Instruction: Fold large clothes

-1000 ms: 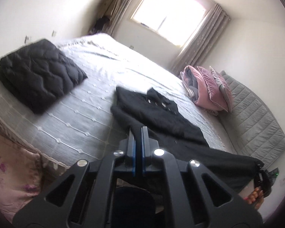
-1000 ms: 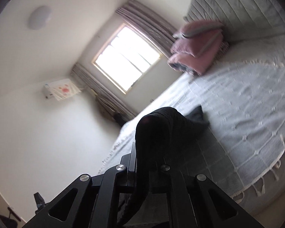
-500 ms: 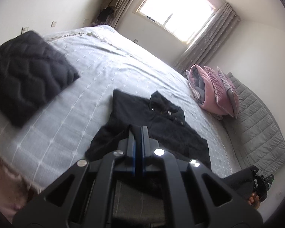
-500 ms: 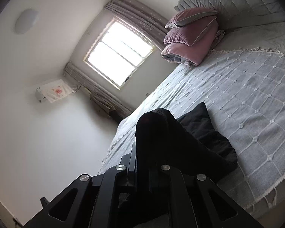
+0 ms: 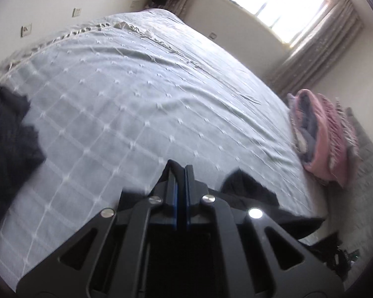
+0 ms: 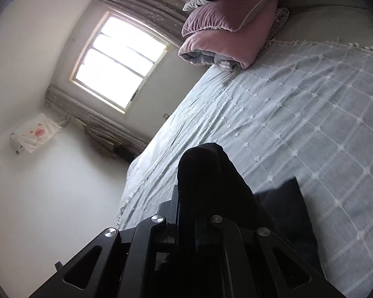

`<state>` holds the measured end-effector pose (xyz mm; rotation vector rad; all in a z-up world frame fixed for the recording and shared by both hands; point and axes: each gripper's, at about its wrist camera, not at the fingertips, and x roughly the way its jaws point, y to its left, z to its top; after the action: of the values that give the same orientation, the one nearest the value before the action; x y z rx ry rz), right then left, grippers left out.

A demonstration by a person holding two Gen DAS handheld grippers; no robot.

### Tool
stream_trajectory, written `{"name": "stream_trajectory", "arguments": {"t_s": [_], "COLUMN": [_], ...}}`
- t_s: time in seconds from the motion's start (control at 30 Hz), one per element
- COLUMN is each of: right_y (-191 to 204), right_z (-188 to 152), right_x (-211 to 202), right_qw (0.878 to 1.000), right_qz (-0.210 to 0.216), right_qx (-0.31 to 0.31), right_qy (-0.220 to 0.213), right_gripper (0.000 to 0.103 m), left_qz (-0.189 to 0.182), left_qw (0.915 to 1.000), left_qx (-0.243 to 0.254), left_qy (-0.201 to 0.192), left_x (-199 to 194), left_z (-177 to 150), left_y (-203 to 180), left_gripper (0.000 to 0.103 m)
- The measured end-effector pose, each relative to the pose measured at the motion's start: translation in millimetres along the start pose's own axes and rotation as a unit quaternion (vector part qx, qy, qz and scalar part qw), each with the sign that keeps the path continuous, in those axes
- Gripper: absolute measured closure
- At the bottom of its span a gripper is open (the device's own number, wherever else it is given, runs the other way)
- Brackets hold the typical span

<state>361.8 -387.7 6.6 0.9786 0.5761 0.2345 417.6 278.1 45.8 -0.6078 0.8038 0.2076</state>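
Gripping: both claws are pinched on the black garment [image 6: 206, 173], one at each side of it.
Left gripper [image 5: 181, 173]: fingers pressed together with a thin fold of black cloth caught at their tips, low over the bed.
Right gripper [image 6: 186, 198]: clamped on a thick bunch of the cloth, which bulges up over the fingertips and hides them.
Garment, left view: black cloth [image 5: 248, 191] lies on the bedspread at 4 o'clock from the left fingertips.
Garment, right view: it trails down to 4 o'clock onto the bedspread, one flat corner showing.
Bedspread [image 5: 141, 94]: pale grey-blue, white grid lines with knots.
Dark quilted cushion [image 5: 5, 134]: at 9 o'clock in the left view, blurred.
Pink bedding pile [image 6: 226, 27]: at 1 o'clock in the right view.
Window [image 6: 116, 62]: bright, at 11 o'clock in the right view.
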Motion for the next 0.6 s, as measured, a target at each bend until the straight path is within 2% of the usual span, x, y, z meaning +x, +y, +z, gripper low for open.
{"name": "stream_trajectory", "arguments": {"t_s": [0.07,0.17,0.2,0.27,0.33,0.37,0.43,0.47,0.53,0.57,0.6], "right_y": [5,-7,-19,-44,-76,-88,-111,-119,-120,-117,-113], "right_z": [24,43,42,35,26,24,23,26,38,47,55], "right_x": [39,111,144,183,205,209,213,210,197,184,175], "right_qw": [1.0,0.998,0.996,0.989,0.982,0.978,0.972,0.971,0.971,0.975,0.979], "right_qz": [-0.009,-0.051,-0.077,-0.13,-0.157,-0.162,-0.146,-0.122,-0.091,-0.076,-0.075], "right_qx": [0.001,0.021,0.029,0.038,0.074,0.094,0.15,0.174,0.193,0.189,0.173], "right_qy": [-0.006,0.008,0.027,0.057,0.076,0.086,0.105,0.109,0.106,0.093,0.081], "right_gripper": [0.096,0.096,0.096,0.095,0.09,0.089,0.087,0.082,0.065,0.036,0.015], "left_qz": [0.026,0.108,0.129,0.136,0.127,0.12,0.09,0.061,0.007,-0.02,-0.037], "left_qw": [0.9996,0.9922,0.9888,0.9859,0.9836,0.9833,0.9847,0.9854,0.9852,0.9835,0.9825], "left_qx": [0.002,0.009,0.004,-0.016,-0.028,-0.031,-0.038,-0.05,-0.082,-0.106,-0.122], "left_qy": [0.012,0.062,0.076,0.096,0.125,0.133,0.144,0.151,0.15,0.145,0.136], "left_x": [39,116,138,165,180,181,171,162,141,127,118], "left_z": [14,10,5,-3,-7,-6,1,8,24,34,40], "left_y": [-13,-16,-13,-3,3,6,11,16,25,37,44], "left_gripper": [0.097,0.097,0.096,0.094,0.09,0.088,0.084,0.077,0.059,0.038,0.026]}}
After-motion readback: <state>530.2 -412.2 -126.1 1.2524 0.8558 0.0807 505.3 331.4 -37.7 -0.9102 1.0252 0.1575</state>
